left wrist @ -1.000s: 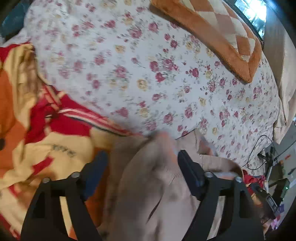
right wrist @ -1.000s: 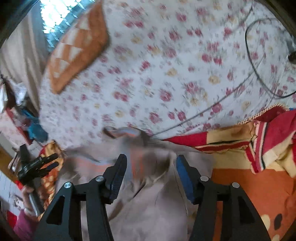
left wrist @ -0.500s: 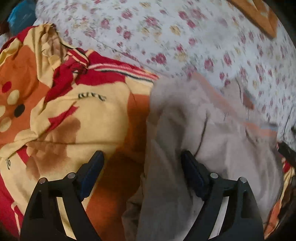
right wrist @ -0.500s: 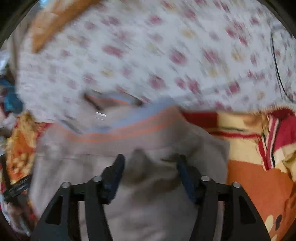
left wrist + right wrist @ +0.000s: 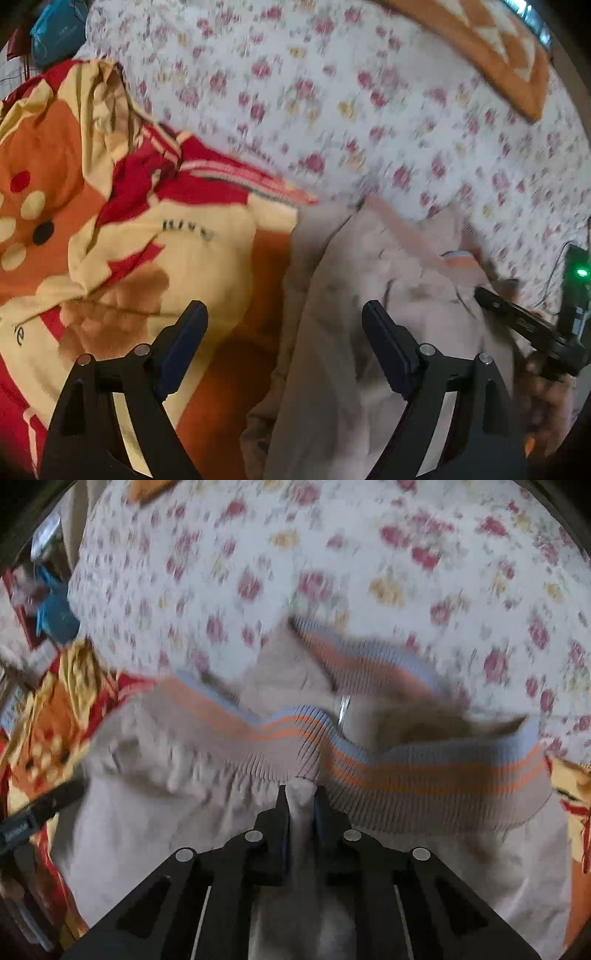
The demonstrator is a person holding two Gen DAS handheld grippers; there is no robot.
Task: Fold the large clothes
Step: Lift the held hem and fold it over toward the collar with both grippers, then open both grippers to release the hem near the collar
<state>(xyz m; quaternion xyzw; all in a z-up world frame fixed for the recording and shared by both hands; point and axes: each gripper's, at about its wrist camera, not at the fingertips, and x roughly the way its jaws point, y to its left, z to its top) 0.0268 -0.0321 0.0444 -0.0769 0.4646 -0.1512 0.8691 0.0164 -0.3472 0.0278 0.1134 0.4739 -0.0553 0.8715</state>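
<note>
A beige garment with a ribbed hem striped orange and blue lies crumpled on the bed, partly over a red, yellow and orange blanket. My right gripper is closing, and its pads pinch a raised fold of the beige cloth just below the hem. In the left wrist view, my left gripper stands wide open over the garment's left edge and the blanket, gripping nothing. The right gripper also shows there at the garment's right side.
A white floral sheet covers the bed beyond the garment. An orange checked cushion lies at the far right, and a blue bag at the far left corner. A black cable runs by the bed's right edge.
The right gripper came down onto the garment and went from open to pinched on a fold of it. The left gripper sank a little and stayed open.
</note>
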